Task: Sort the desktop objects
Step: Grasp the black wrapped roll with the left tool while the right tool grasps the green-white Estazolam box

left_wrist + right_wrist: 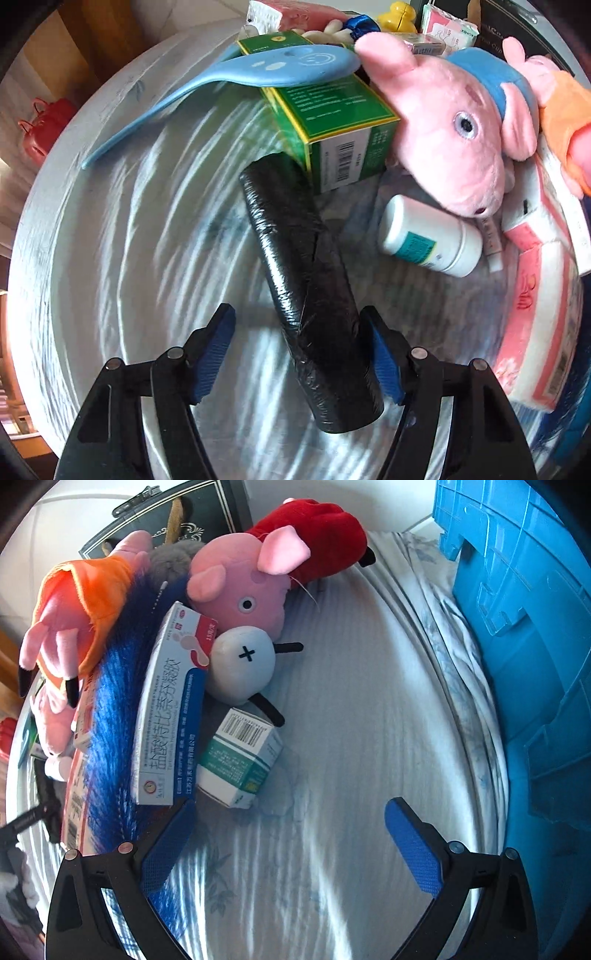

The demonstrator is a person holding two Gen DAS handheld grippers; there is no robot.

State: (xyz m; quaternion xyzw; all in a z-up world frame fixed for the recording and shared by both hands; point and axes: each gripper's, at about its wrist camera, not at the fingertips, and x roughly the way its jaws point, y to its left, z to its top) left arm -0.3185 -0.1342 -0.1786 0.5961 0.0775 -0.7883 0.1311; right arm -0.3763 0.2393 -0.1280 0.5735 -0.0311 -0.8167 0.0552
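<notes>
the left tool (301, 354) points steeply down at a black roll of bin bags (306, 295) lying on the pale striped cloth (129, 240) that covers the tabletop. the roll's near end sits between the blue pads: the pad (384, 360) at 3 o'clock looks to touch it, the other stands clear, so the tool is partly open around the roll, not clamped.

from the roll's far end, at 12 o'clock a green carton (332, 122) carries a light blue plastic spoon (221, 81). at 2 o'clock lies a pink pig plush with a blue cap (443, 125), and at 3 o'clock a white pill bottle (428, 236) on its side, just beside the plush's snout.

the right tool (291, 830) stands wide open with only bare cloth between its pads. at its 11 o'clock lies a small green and white box (240, 760), touching a long white and blue medicine box (170, 709). beyond them at 12 o'clock rests a pig plush in a red dress (255, 579), and a blue plastic crate (524, 635) stands at 2 o'clock.
</notes>
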